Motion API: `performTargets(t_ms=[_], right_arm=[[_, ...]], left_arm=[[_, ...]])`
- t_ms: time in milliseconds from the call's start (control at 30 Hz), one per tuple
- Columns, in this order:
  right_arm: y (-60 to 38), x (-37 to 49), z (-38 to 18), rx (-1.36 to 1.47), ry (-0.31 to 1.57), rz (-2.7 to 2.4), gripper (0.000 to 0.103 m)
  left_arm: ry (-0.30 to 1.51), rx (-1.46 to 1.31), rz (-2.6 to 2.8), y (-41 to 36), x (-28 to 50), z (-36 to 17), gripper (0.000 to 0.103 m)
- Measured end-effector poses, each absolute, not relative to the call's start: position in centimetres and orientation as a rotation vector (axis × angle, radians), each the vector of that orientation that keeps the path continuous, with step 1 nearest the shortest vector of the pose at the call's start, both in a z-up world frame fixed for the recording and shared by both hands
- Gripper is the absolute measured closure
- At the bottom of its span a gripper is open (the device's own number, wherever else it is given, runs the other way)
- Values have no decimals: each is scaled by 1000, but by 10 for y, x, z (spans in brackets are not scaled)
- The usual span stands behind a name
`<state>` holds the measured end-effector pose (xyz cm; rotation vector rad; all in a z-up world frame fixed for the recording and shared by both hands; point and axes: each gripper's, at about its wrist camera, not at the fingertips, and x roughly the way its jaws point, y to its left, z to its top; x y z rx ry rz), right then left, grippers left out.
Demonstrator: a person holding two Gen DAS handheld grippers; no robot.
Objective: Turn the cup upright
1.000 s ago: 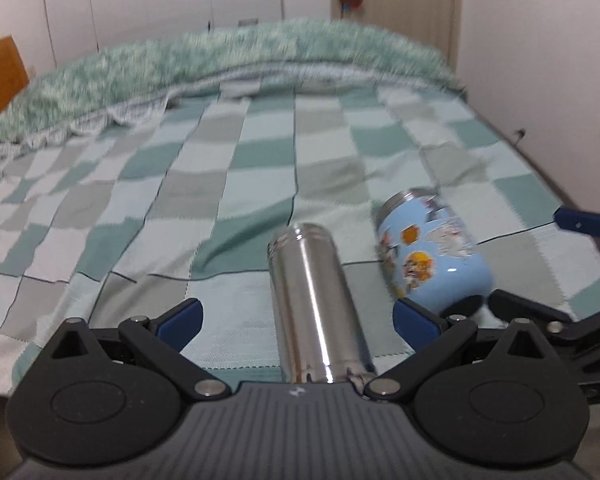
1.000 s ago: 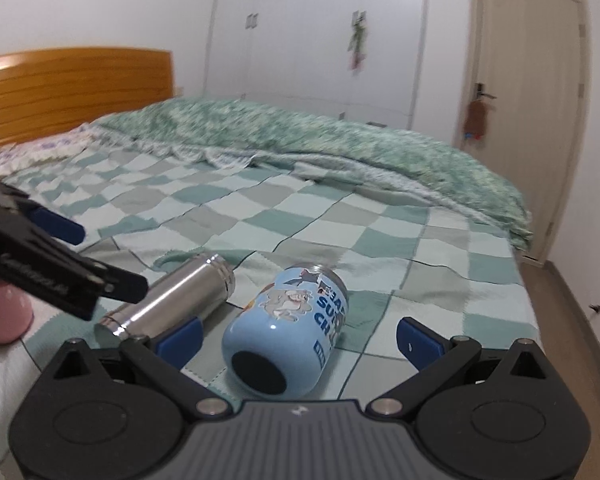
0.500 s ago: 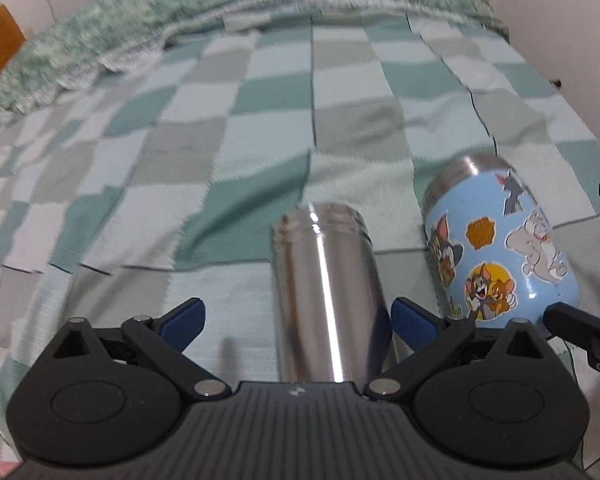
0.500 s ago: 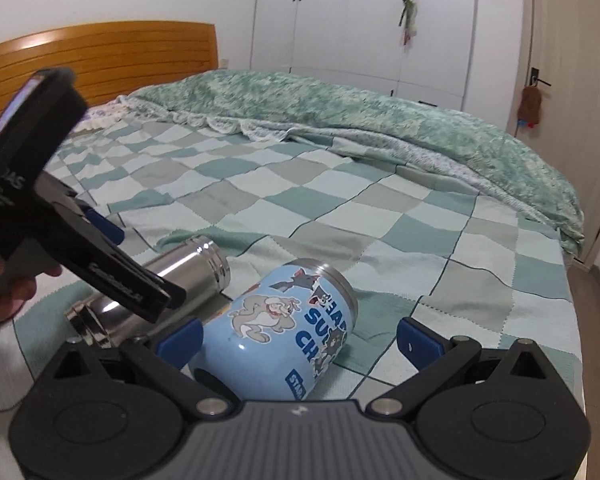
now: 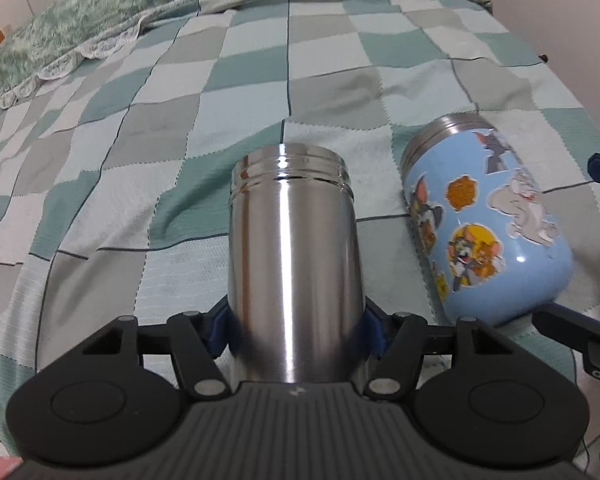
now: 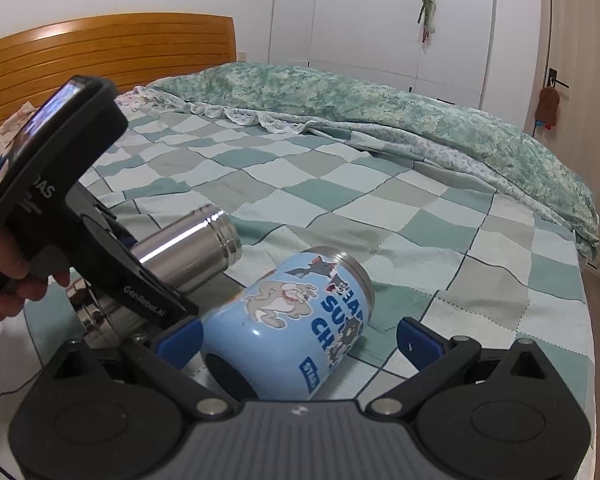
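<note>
Bed w/ checked quilt (image 5: 172, 128), steel cup (image 5: 294, 264) & blue cup (image 5: 484, 224) lying sideways, green duvet (image 6: 380, 112)

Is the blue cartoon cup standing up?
No, the blue cartoon cup lies on its side on the checkered blanket, its dark base facing the camera.

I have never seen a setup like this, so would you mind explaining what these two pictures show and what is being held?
No robot arm here: a person holds a hand-operated two-finger gripper in each hand, each with a fisheye camera looking along its fingers. The left camera's picture shows the left gripper closed around the steel cup, which lies on its side on the checkered bedspread. The right camera's picture shows the right gripper, open, with its blue-tipped fingers either side of the blue cartoon cup, also on its side and not yet gripped. At its left you see the person's hand holding the other gripper.
</note>
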<state>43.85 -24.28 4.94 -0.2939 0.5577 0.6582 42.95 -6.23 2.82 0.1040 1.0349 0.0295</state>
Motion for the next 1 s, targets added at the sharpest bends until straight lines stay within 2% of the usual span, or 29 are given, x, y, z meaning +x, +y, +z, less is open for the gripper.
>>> performTargets(t_ms=[267, 600, 1000], right_arm=[[-240, 397, 73, -316, 537, 638, 0], [-242, 306, 114, -344, 511, 604, 0], [-240, 195, 109, -358, 551, 604, 0]], left_arm=[[955, 93, -22, -69, 392, 61, 40], [913, 59, -109, -73, 303, 102, 40], [984, -18, -200, -72, 201, 90, 40]])
